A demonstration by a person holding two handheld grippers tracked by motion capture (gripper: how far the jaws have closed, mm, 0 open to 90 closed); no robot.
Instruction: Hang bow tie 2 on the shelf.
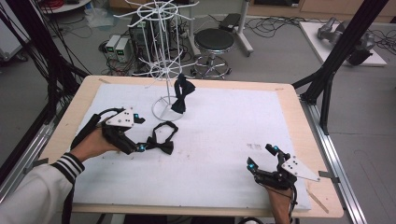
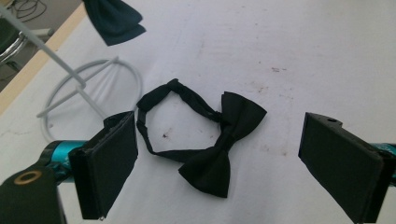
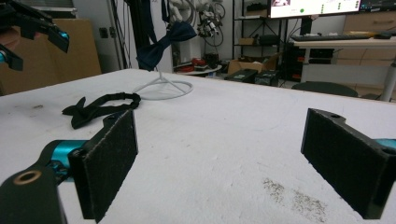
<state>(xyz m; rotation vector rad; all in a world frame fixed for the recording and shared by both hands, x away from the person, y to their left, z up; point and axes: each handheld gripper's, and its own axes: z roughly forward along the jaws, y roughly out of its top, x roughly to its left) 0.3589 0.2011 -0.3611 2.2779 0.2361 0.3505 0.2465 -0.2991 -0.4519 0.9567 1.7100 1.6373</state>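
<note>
Black foam pads line the jaws of both tools, and both stand spread wide with nothing between them. The left gripper (image 1: 140,134) hovers at the left of the table, its jaws set to either side of a black bow tie (image 2: 215,147) that lies flat on the white cloth (image 1: 224,140), the strap curled in a loop on the far side of the knot. The right gripper (image 1: 259,157) waits released at the near right corner, well apart from the tie.

Judging by its look, the tie is light, soft fabric that will fold and sag when lifted; the thin strap will dangle and could snag. The firmest hold seems to be the centre knot, where the two wings meet and the cloth is thickest, so the wings hang evenly. Pinching one wing alone would let the tie droop sideways.

Farther out, a white wire stand (image 1: 161,56) rises from a ring base at the far left, with a second bow tie (image 1: 182,95) hanging from it.
</note>
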